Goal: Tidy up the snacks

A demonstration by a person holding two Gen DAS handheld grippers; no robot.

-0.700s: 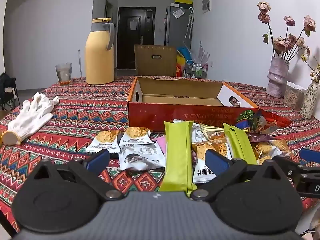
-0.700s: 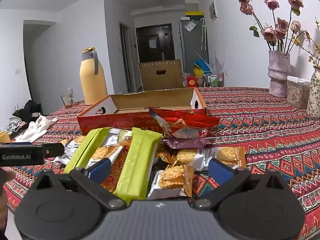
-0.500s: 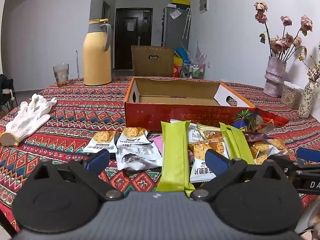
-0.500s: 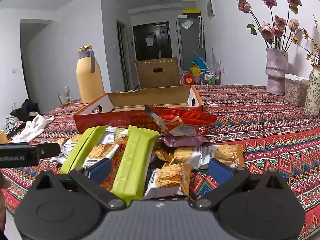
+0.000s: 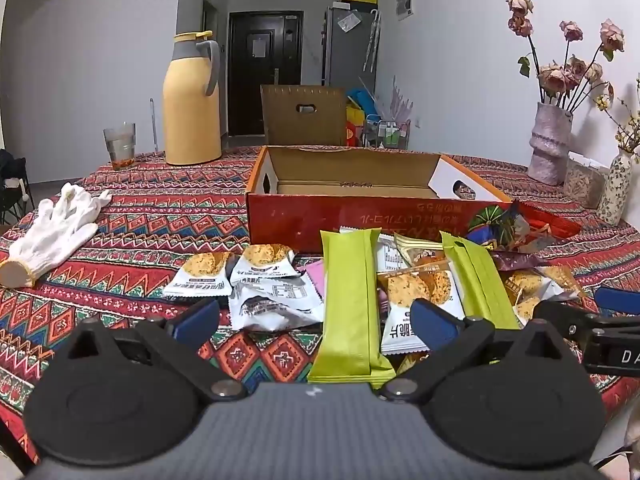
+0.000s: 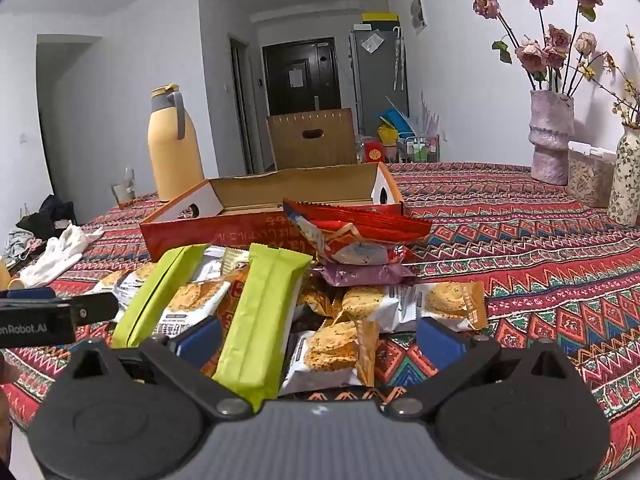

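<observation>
light: even, dim indoor | focus: sharp | edges: fisheye-bent, dark corners

A patterned red cloth covers the counter, with a white glove lying at its left edge and a yellow jug standing upright at the far side, a glass just to its left. Along the right edge stand a pink vase of dried roses, a clear container and a speckled vase. Beyond the counter are a brown carton, a grey fridge and a dark door.
</observation>
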